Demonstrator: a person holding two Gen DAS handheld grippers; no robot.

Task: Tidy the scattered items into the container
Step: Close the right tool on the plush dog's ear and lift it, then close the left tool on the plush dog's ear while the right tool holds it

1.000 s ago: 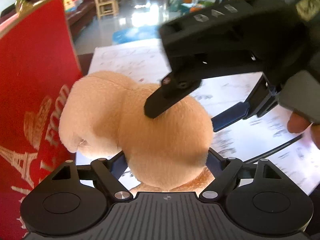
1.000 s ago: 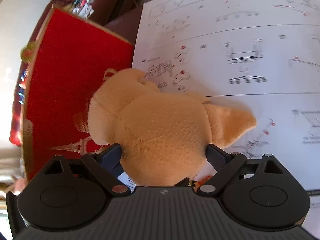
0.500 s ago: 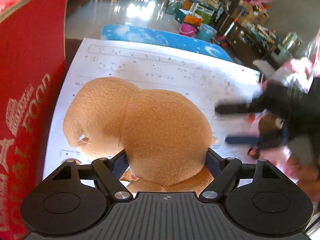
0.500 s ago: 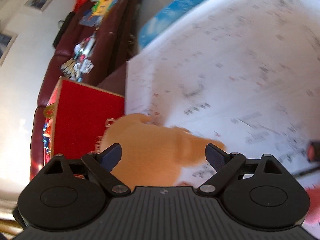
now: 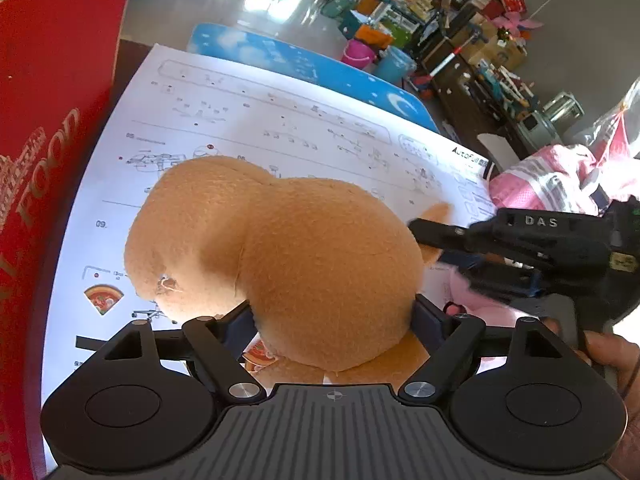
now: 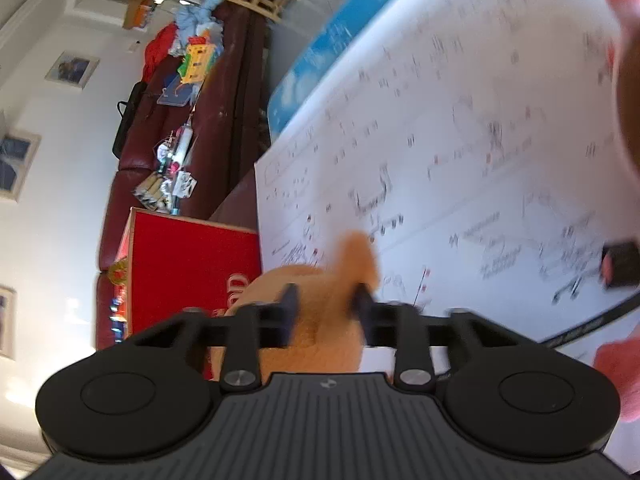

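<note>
My left gripper (image 5: 334,314) clamps the tan plush toy (image 5: 276,256) on the white instruction sheet (image 5: 256,120). Only my right camera shows the right gripper (image 6: 326,308) pinched on the plush's limb. Beyond, on the left, stands the red box (image 5: 48,128).

Left hand-held gripper (image 5: 334,314): jaws spread wide, pressed against both flanks of the tan plush toy (image 5: 280,256), angled downward.
Right hand-held gripper (image 6: 326,308): jaws closed nearly together, pinching a thin tan limb of the toy.
Right hand (image 5: 612,356): fingers wrapped round the gripper's handle.
</note>
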